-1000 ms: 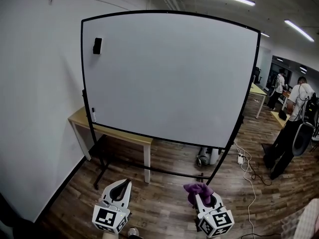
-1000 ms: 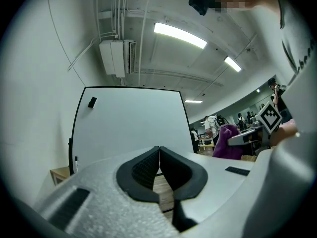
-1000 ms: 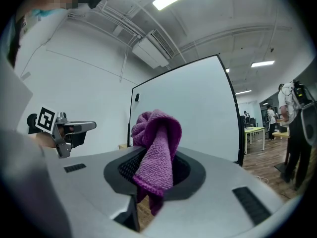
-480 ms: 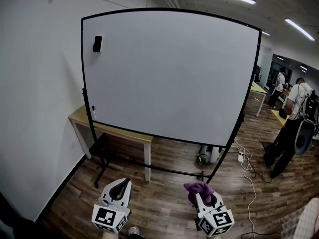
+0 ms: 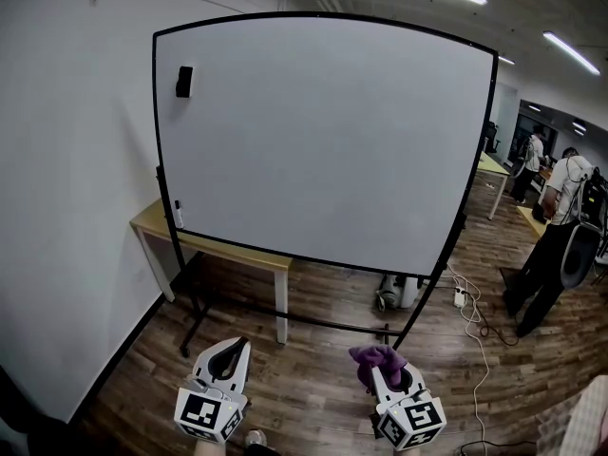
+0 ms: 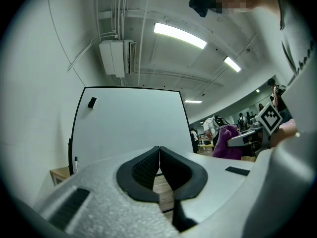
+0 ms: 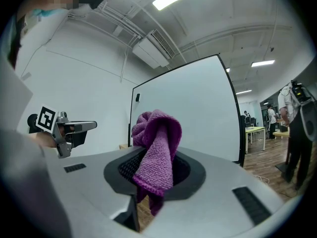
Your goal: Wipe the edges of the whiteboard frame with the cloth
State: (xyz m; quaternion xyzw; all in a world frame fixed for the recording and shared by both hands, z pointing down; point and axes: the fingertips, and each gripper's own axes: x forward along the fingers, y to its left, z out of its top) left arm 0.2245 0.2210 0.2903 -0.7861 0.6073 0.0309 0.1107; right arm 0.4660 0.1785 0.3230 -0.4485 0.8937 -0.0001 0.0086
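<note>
**Cloth clamped in the right jaws, whiteboard frame not yet touched**

The jaws of the right gripper point(image 7: 154, 170) are clamped on a purple cloth point(image 7: 157, 145). They pinch it near its middle, so one folded bunch stands above the pads and a shorter end hangs below them. The jaws of the left gripper point(image 6: 159, 165) are pressed together, and nothing is between them.

The cloth is a looped terry fabric, soft and light. It will probably bend around a thin edge easily and will not scratch it. Because it is limp, the free bunch may fold away under pressure. A hold close to the part that wipes seems better, and the present grip in the middle looks suitable for this. It does not look slippery, so the pinch should keep it.

Both grippers are in front of the whiteboard point(image 5: 323, 141) and below its lower edge, well apart from it, with the cloth in the air and touching nothing of it. The frame point(image 5: 155, 160) is a thin black line around the white surface, which looks clean. A small black block point(image 5: 184, 81) sits near the upper left corner of the whiteboard, and a marker point(image 5: 178, 215) stands at its lower left corner. A wooden table point(image 5: 157, 228) is partly behind the whiteboard on its left side. Some people point(image 5: 568, 183) stand far to the right of the whiteboard.

Judging from this, the wiping is not yet started.
</note>
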